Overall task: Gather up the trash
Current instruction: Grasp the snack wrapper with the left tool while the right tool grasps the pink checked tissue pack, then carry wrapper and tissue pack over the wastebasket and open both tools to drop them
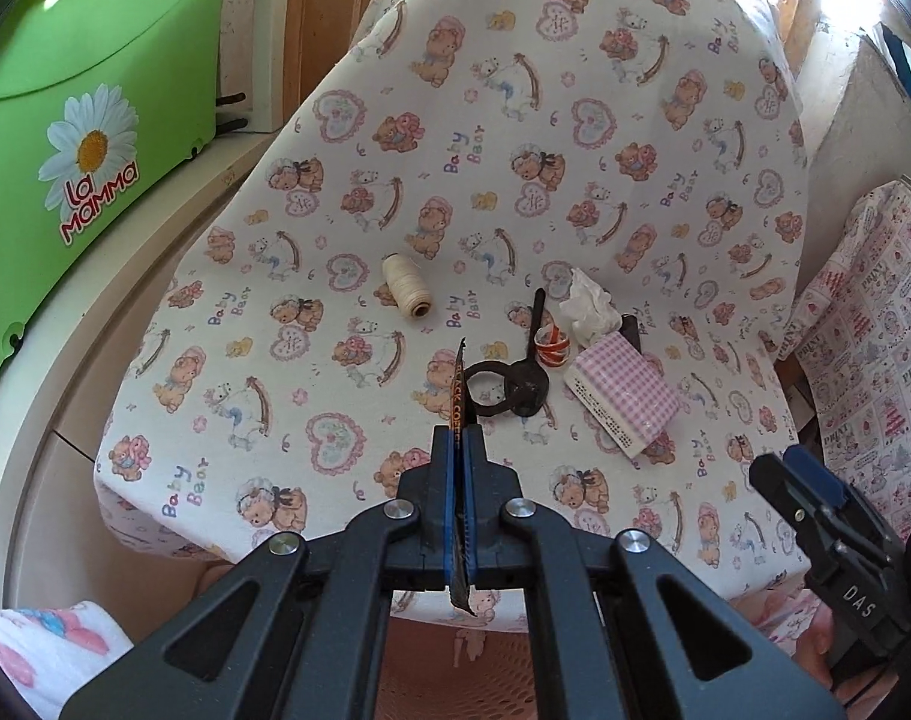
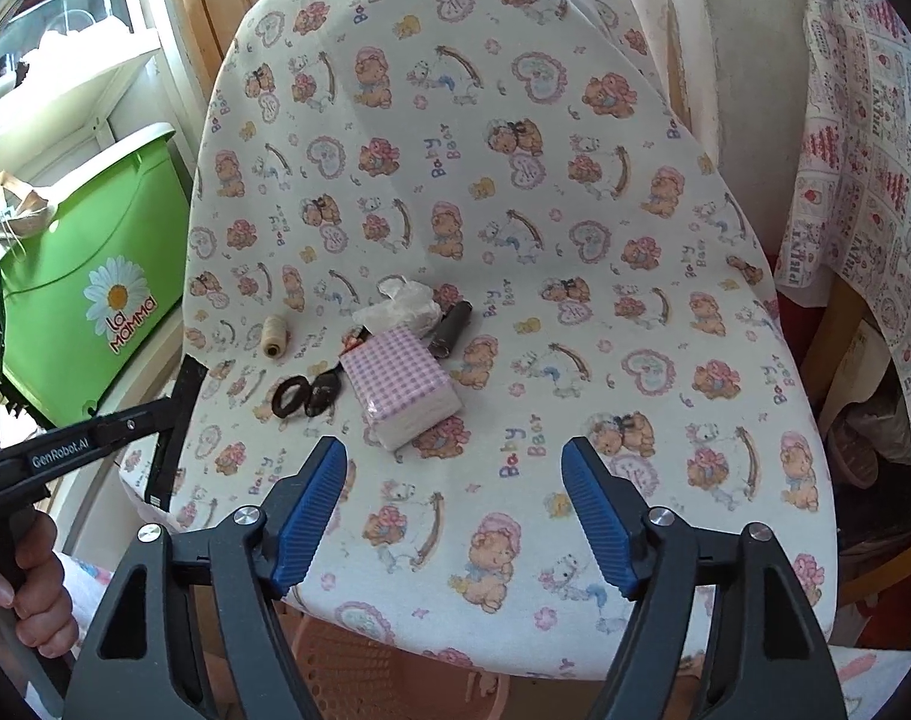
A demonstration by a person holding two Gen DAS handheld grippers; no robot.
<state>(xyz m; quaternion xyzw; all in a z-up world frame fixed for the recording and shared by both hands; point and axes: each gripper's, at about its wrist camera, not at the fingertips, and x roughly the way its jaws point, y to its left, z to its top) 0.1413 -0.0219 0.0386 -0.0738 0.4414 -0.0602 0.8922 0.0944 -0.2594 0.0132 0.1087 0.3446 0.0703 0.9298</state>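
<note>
My left gripper (image 1: 460, 438) is shut on a black coffee sachet wrapper (image 1: 457, 387), held edge-on above the front of the bear-print ironing board (image 1: 359, 192). In the right wrist view the wrapper (image 2: 176, 420) hangs flat at the board's left edge. A crumpled white tissue (image 1: 587, 303) lies behind a pink checked tissue pack (image 1: 626, 399); both show in the right wrist view, tissue (image 2: 407, 303), pack (image 2: 398, 384). My right gripper (image 2: 455, 510) is open and empty above the board's front. It shows at the right of the left wrist view (image 1: 815, 498).
Black scissors (image 1: 515, 381), a cream thread spool (image 1: 406, 285), a small striped tape roll (image 1: 552, 348) and a dark tube (image 2: 450, 327) lie on the board. A green La Mamma box (image 1: 83, 138) stands left. A pink mesh basket (image 2: 347, 672) sits below the board's front.
</note>
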